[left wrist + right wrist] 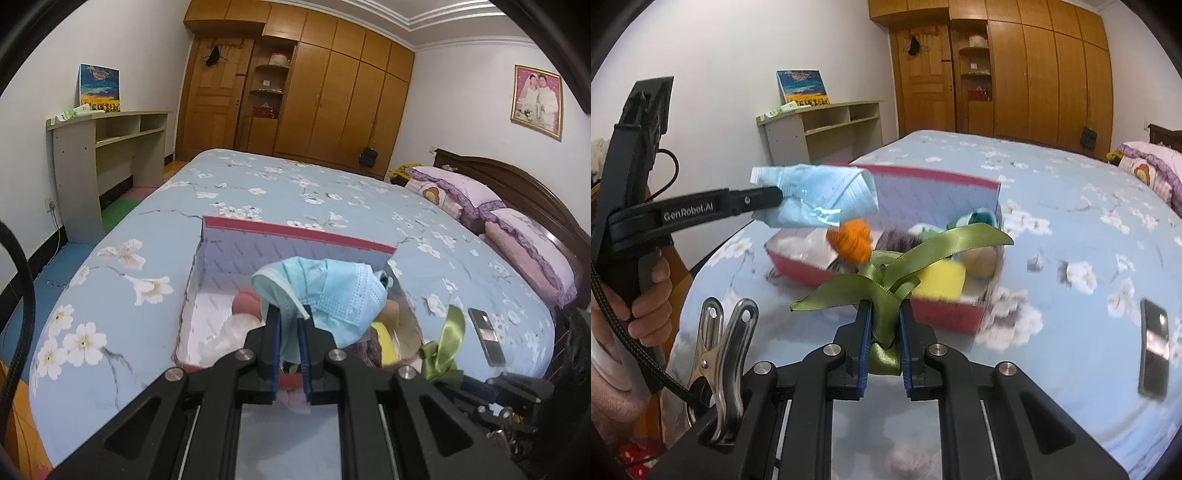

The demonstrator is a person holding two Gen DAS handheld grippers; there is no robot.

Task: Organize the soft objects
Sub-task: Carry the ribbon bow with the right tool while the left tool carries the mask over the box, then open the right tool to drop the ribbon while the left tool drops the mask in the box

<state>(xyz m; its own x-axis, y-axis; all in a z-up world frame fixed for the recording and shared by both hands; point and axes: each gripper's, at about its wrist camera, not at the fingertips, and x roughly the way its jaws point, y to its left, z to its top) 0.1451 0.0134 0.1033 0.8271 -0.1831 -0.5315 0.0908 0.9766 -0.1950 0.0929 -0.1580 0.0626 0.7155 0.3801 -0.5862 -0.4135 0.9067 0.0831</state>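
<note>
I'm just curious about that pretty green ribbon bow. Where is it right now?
The green ribbon bow is pinched in the right gripper, held in the air just in front of the red box of yarn balls on the bed.

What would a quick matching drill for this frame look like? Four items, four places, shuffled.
Items:
1. blue face mask
2. green ribbon bow
3. orange yarn ball
4. phone

Places:
A. lying in the red box
B. flat on the floral bedspread, outside the box
C. pinched by the left gripper
D. pinched by the right gripper

Pairs: 1-C, 2-D, 3-A, 4-B
</note>
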